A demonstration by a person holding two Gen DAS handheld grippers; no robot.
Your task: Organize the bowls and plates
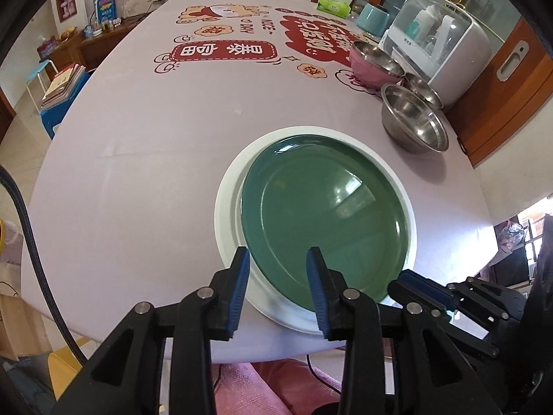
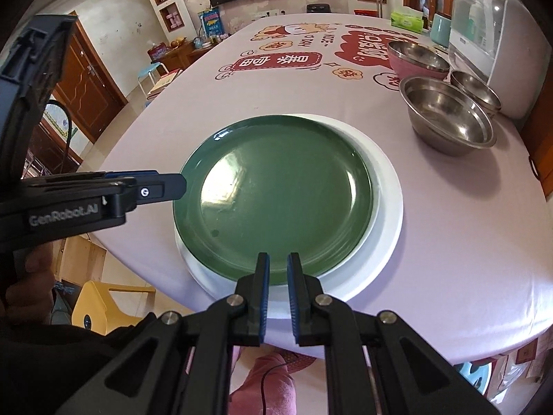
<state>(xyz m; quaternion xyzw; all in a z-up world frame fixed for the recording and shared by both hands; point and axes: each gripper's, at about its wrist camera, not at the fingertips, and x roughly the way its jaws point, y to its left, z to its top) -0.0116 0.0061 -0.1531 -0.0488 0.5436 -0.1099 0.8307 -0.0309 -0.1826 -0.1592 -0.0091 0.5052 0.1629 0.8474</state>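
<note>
Both views are bright with soft daylight, and window glare shows as pale patches on the glossy green plate (image 1: 328, 214) and inside the steel bowl (image 1: 414, 121) near the counter's (image 1: 138, 138) right edge. The bowl casts a soft shadow on the cloth toward the counter's near edge, and the plates lay only a thin one. Fisheye bending curves the counter's edges and darkens the picture corners, while the middle stays sharp, with little blur.

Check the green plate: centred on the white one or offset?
Offset. The green plate overhangs the white plate toward the left, leaving a wide white crescent on the right.
</note>
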